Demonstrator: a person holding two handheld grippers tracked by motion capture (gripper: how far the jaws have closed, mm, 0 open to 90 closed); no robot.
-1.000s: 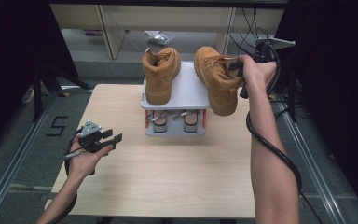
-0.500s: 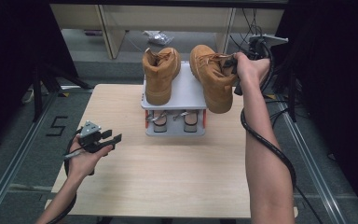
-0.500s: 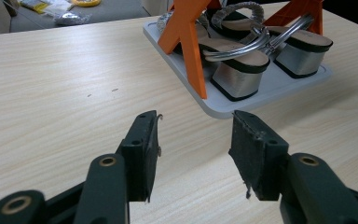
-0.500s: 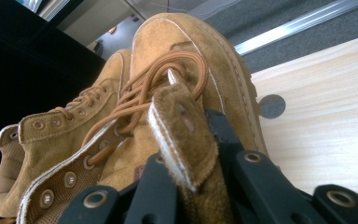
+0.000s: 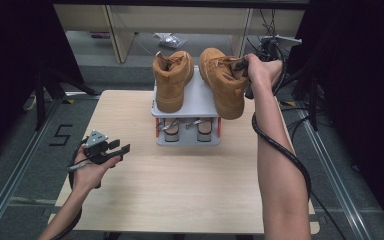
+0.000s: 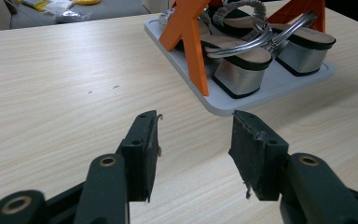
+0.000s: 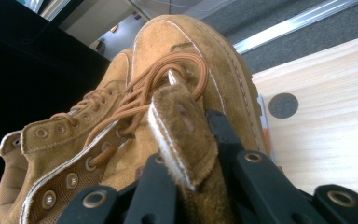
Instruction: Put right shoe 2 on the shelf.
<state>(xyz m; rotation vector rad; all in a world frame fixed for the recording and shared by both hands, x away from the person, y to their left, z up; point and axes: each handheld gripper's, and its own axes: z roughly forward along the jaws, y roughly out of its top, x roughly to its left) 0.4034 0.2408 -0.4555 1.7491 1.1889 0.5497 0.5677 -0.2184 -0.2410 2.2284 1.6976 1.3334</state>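
Observation:
Two tan suede lace-up boots are at a white two-tier shoe rack. The left boot stands upright on the rack's top shelf. The right boot hangs tilted over the shelf's right half, toe toward me. My right gripper is shut on its tongue, and the jaws pinch the suede flap beside the laces of the boot. My left gripper is held open above the table's left side with nothing between its jaws.
A pair of silver strappy sandals sits on the rack's lower shelf between orange supports; the sandals lie just ahead of the left jaws. The wooden table is bare in front. Cables hang at the right rear.
My right gripper has carried the held boot a little left and farther back, over the rack's top shelf. The left gripper has stayed where it was, still open.

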